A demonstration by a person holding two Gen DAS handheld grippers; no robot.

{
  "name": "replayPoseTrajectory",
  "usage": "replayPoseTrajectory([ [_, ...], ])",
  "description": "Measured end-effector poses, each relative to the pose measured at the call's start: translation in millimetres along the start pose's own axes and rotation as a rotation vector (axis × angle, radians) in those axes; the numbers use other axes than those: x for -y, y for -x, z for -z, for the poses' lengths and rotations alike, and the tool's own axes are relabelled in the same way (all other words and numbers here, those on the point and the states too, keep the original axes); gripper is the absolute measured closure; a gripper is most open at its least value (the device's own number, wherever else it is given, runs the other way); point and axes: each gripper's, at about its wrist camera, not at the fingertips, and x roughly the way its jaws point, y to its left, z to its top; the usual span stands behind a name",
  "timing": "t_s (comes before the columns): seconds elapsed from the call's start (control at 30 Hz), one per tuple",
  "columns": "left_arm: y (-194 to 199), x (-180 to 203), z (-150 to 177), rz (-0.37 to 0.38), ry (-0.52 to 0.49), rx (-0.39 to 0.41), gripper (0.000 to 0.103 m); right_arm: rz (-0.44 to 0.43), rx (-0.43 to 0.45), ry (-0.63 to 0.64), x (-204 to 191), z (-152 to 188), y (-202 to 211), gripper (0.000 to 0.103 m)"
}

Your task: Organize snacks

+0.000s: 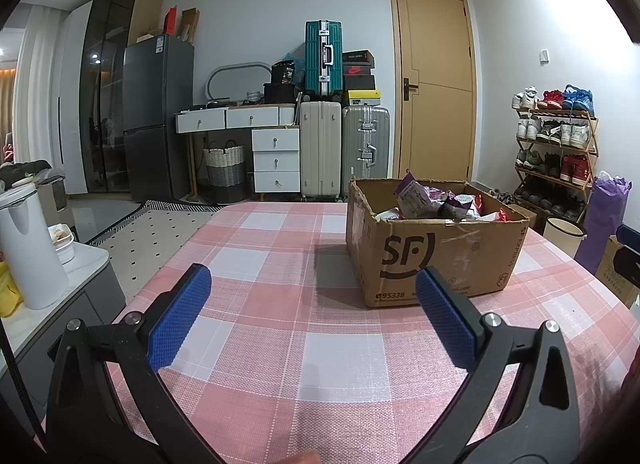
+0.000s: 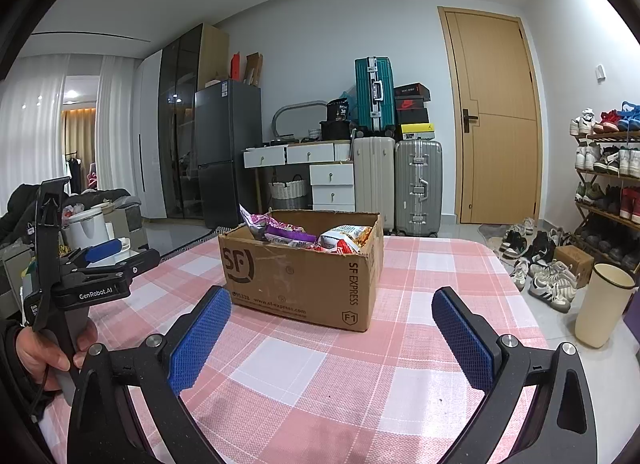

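Checked tablecloth (image 2: pixel 320 364); cardboard box (image 2: pixel 304 276) walls hide most snack packets (image 2: pixel 316 238)

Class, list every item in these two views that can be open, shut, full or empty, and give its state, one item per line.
Left hand-held gripper: open, empty.
Right hand-held gripper: open, empty.
SF Express cardboard box: top open, holding snack packets.
Wooden door: shut.
Desk drawers: shut.
Shoe rack: loaded with shoes.
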Motion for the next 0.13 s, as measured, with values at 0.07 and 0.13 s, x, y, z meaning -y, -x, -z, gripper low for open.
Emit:
replayPoseTrajectory([
  [0.07,-0.1,1.2,-0.4,0.004,-0.001,0.002,0.001,0.000,0.001,-0.001,-0.3,-0.3,-0.1,0.001],
  [0.13,0.0,1.7,-0.5,0.005,0.000,0.001,0.001,0.000,0.000,-0.001,-0.4,-0.3,-0.1,0.001],
])
